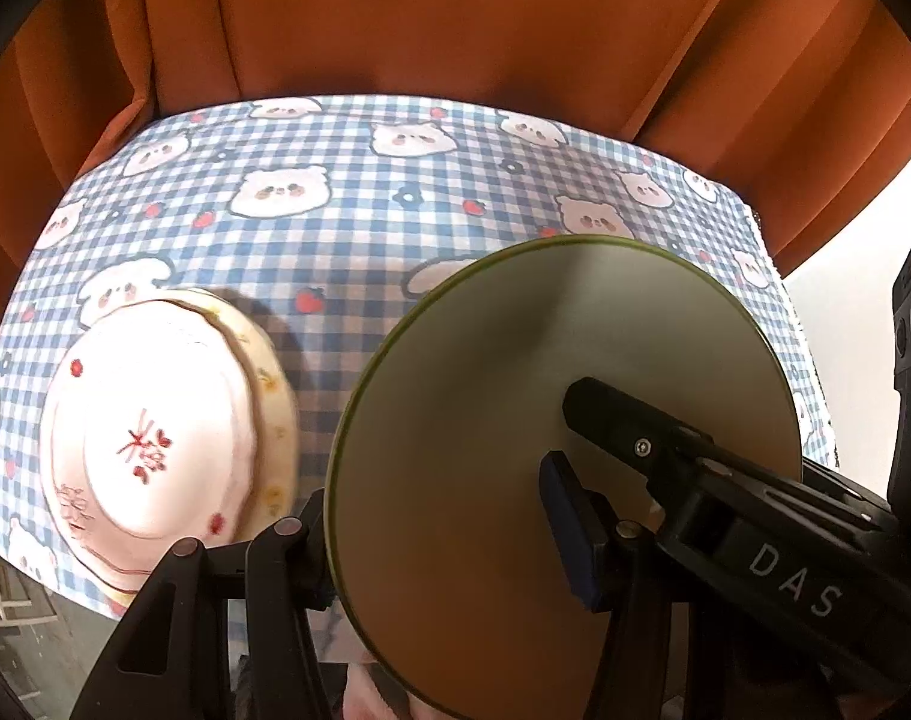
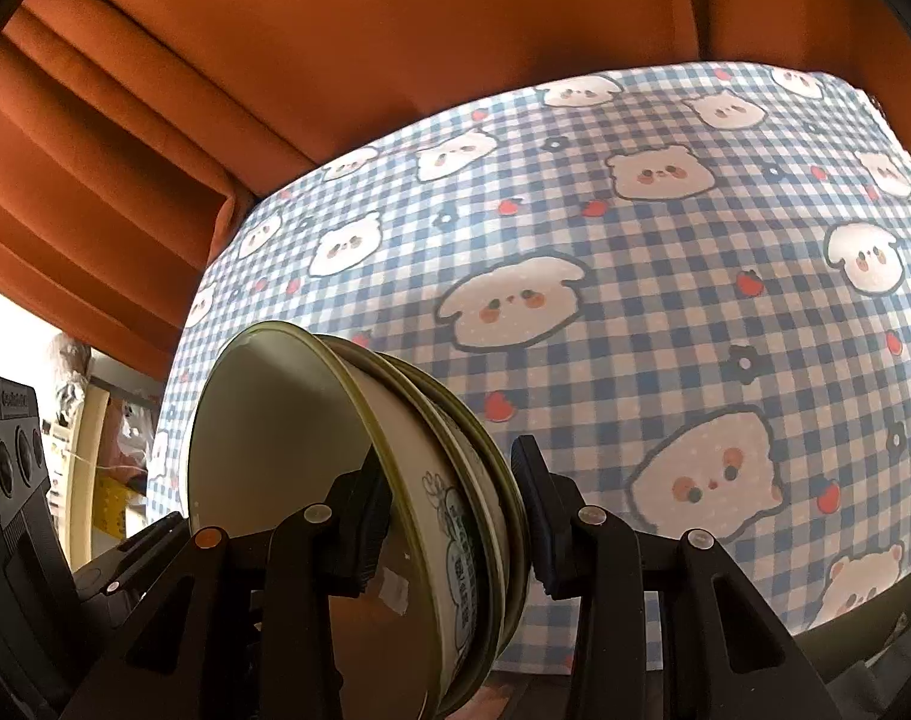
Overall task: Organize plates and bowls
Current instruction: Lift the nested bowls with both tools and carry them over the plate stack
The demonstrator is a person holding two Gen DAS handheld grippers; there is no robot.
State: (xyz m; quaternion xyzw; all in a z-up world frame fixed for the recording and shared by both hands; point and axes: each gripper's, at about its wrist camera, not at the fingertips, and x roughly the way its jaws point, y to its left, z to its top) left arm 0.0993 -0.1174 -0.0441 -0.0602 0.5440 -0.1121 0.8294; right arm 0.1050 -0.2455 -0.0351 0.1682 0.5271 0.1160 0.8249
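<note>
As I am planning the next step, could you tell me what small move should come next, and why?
Probably tilt the green-rimmed stack level and lower it onto the tablecloth beside the floral plates: the right claw clamps it on edge, above the cloth.

Your left gripper (image 1: 437, 531) is matte black plastic with angular, triangular-cutout finger arms, round silver-pink pivot pins and a dark blue pad (image 1: 566, 531). Your right gripper (image 2: 455, 525) has the same black arms, pale pivot pins and dark ribbed pads (image 2: 368, 525). Seen from the left, it carries white "DAS" lettering and a small silver screw.
</note>
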